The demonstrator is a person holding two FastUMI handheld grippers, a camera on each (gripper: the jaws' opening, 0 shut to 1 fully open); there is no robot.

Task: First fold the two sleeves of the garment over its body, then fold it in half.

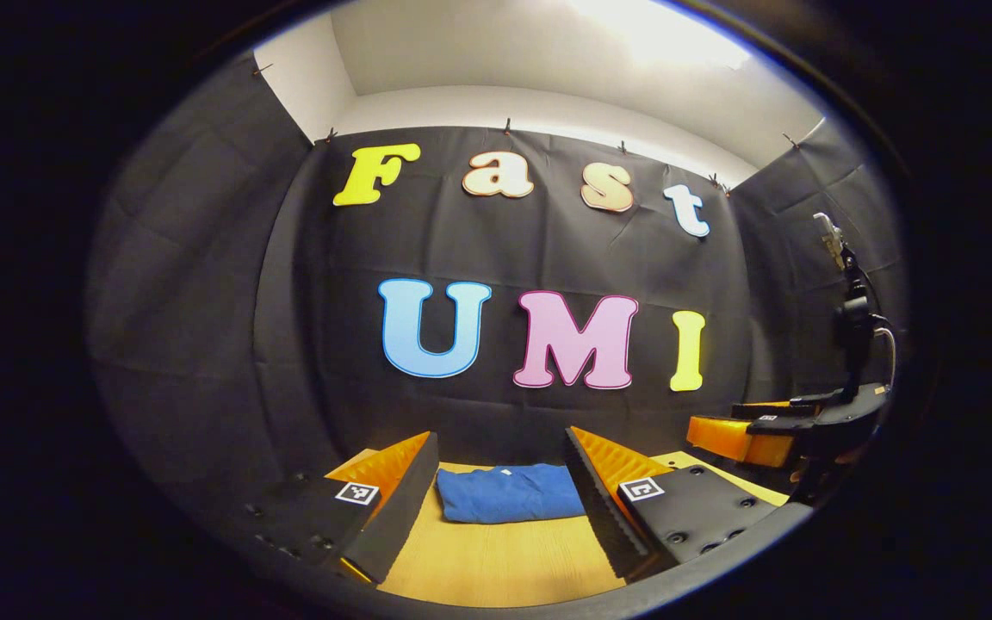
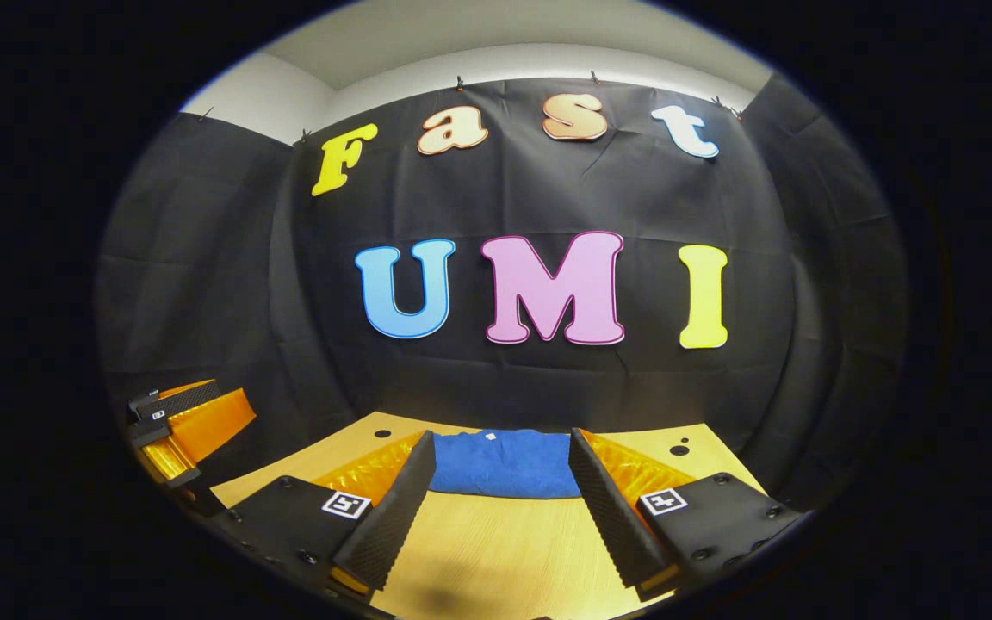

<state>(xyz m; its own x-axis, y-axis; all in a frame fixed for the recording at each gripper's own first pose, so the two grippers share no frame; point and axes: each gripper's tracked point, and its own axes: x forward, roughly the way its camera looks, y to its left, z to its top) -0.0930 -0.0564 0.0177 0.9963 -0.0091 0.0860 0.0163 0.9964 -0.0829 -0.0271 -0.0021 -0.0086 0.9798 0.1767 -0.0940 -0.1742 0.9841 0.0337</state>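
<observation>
The left gripper [image 1: 500,508] and right gripper [image 2: 500,508] both stand wide apart, holding nothing, above the wooden table [image 1: 496,560]. The blue garment [image 1: 509,492] lies folded into a soft, flat rectangle on the table beyond the fingers, near the cloth wall. Its long axis runs side to side, and a small white tag sits at its far edge.

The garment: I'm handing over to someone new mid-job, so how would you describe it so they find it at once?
Start at the light wooden table below the black cloth wall. Near the table's far edge lies the garment, a blue folded bundle, framed between the open fingers of the right gripper. It is the sole soft blue thing there; a small pale tag sits on its top.
</observation>
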